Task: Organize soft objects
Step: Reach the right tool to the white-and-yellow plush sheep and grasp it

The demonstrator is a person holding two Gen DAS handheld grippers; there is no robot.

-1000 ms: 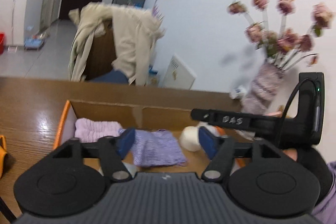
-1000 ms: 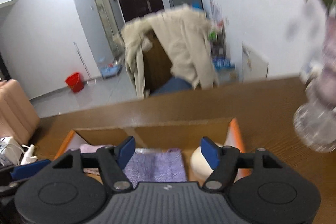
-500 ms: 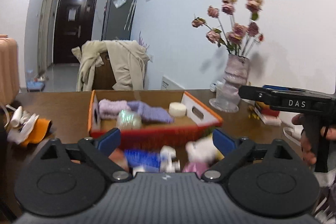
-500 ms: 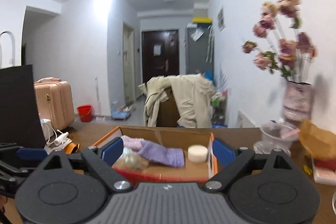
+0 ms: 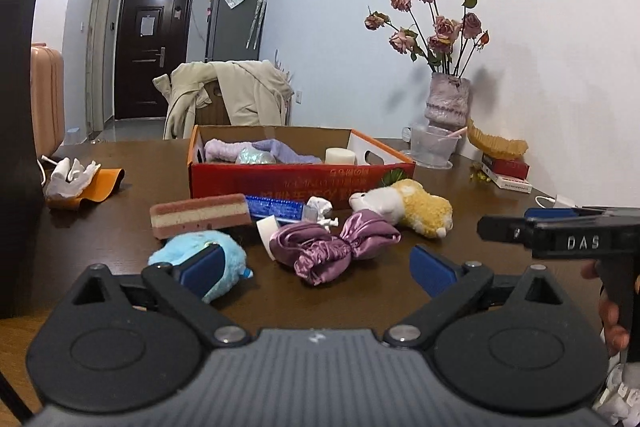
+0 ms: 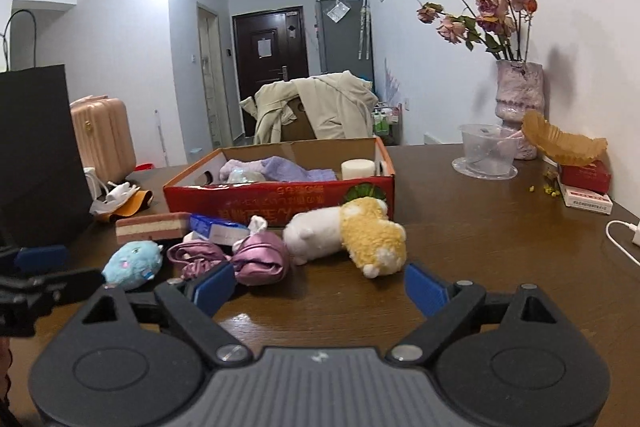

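Note:
A red cardboard box [image 5: 300, 179] [image 6: 280, 197] on the brown table holds purple cloths [image 5: 280, 151] and a white round sponge [image 5: 340, 155]. In front of it lie a pink striped sponge [image 5: 200, 215], a blue plush [image 5: 200, 247] [image 6: 134, 263], a purple satin scrunchie [image 5: 332, 245] [image 6: 260, 257] and a white-and-yellow plush [image 5: 404, 205] [image 6: 352, 235]. My left gripper [image 5: 316, 269] is open and empty, low over the table before the blue plush and the scrunchie. My right gripper [image 6: 320, 287] is open and empty, before the scrunchie and the white-and-yellow plush.
A blue packet [image 5: 276, 207] and a small white thing lie among the toys. A vase of flowers [image 5: 446, 99], a clear bowl [image 5: 432, 147] and books [image 5: 506, 173] stand at the right. A white glove on orange leather [image 5: 80, 183] lies at the left, beside a black bag [image 6: 36, 155].
Both grippers have drawn back from over the box to the near side of the table, and their jaws have opened wider. The toys in front of the box have come into view.

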